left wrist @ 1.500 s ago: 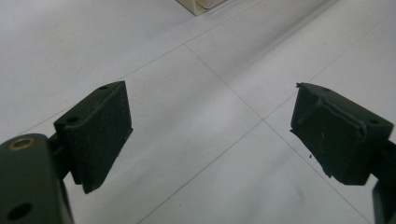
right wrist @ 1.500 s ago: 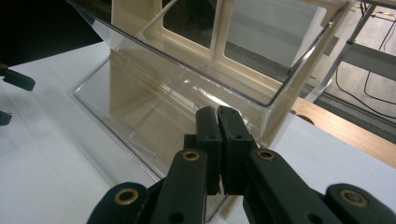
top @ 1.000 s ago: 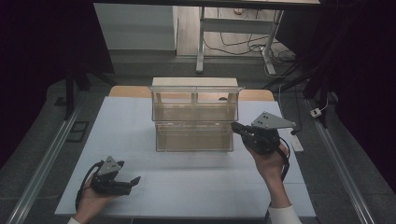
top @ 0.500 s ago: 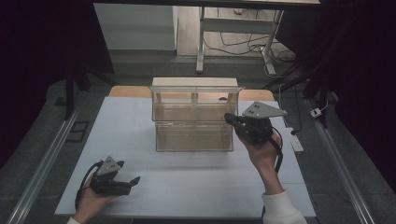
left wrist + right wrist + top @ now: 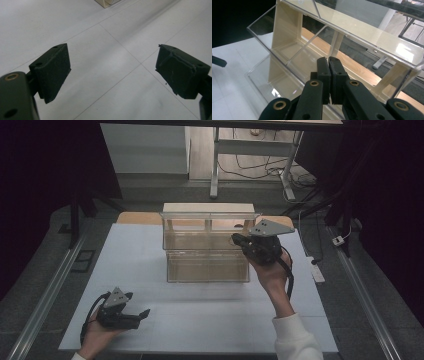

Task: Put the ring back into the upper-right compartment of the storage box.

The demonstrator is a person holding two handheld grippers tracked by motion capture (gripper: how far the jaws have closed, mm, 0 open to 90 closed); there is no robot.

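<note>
Worktop: white sheeted surface with faint seam lines, taking up the middle of the high view, a strip of bare wood showing along its far edge at twelve o'clock.

Storage bin: clear plastic unit with cream uprights, two open tiers stacked one above the other, standing on the worktop just past centre toward twelve o'clock. In the right gripper view the upper tier's tray tilts forward, a clear divider running down its middle; I cannot make out any contents in either tier.

Right arm: white sleeve entering from five o'clock, hand raised off the worktop.

Right claw: black, carrying a grey three-cornered plate on top, held at the bin's right end at about two o'clock from the worktop's centre, level with the upper tier. Its jaws are pressed together with nothing between them, seen close in the right gripper view; their tips point into the upper tray. Whether they touch the plastic I cannot tell.

Left claw: black, resting low at seven o'clock, well apart from the bin, in the person's left hand. Its jaws stand wide apart in the left gripper view, bare worktop between them.
</note>
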